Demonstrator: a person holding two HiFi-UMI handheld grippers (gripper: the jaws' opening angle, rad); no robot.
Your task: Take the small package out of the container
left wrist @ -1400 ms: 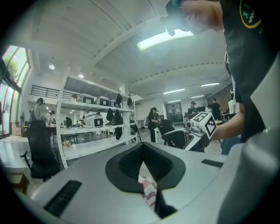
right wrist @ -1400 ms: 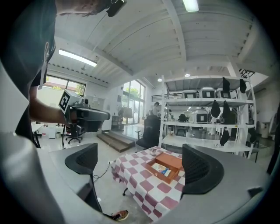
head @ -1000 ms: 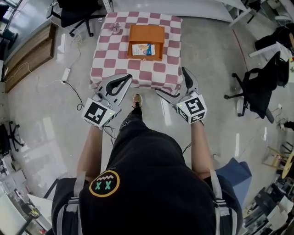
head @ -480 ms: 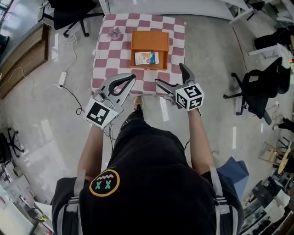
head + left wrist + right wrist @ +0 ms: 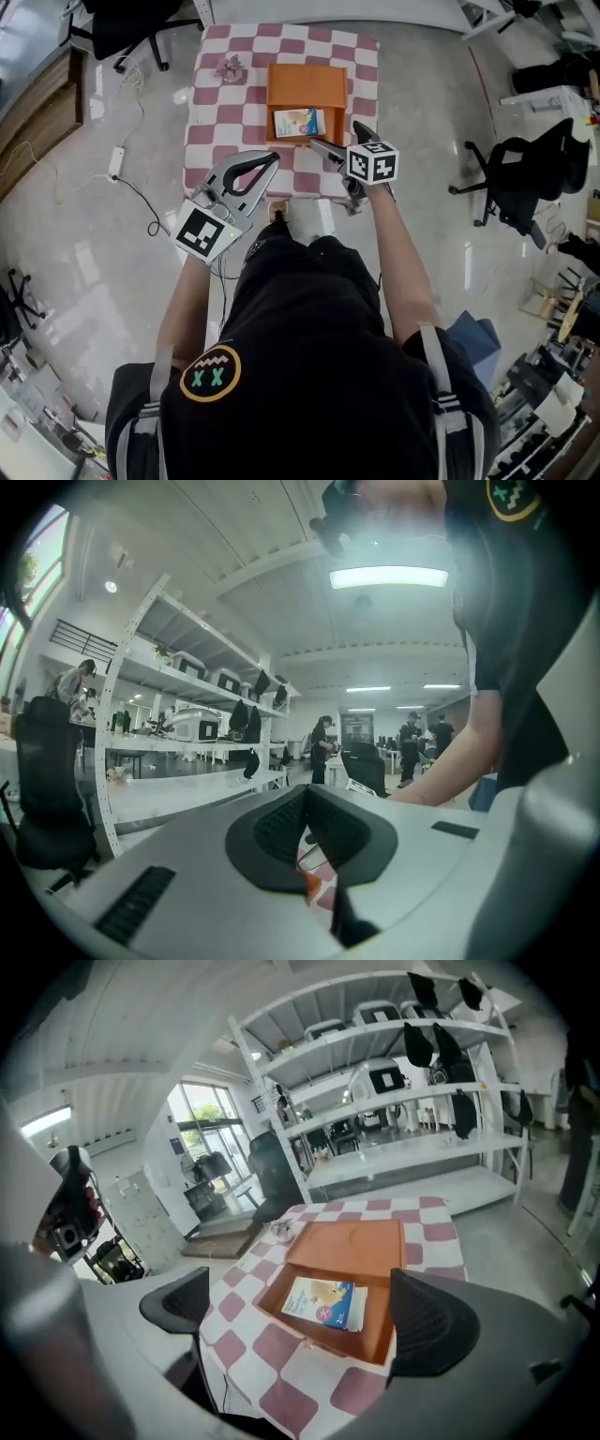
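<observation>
In the head view, an open orange container [image 5: 306, 82] is seen on a table covered with a red-and-white checked cloth [image 5: 214, 105]. The small package [image 5: 300, 122] is lying flat inside it, in the near part. The right gripper [image 5: 337, 139] is held just over the table's near edge, close to the container. The left gripper [image 5: 269, 159] is held lower, off the table's near left corner.

In the left gripper view, the two pads are seen pressed together with nothing between them.

In the right gripper view, the jaws are spread wide and nothing is held. The container and package [image 5: 323, 1302] are framed between them, well short of contact. The package is shown as a thin, flat rectangle, printed white and blue with a pale picture and a small red mark.

It is judged to be light, somewhat pliable and probably slick. Since it lies flat on the floor of the container, it is best pinched at a raised edge or corner.
</observation>
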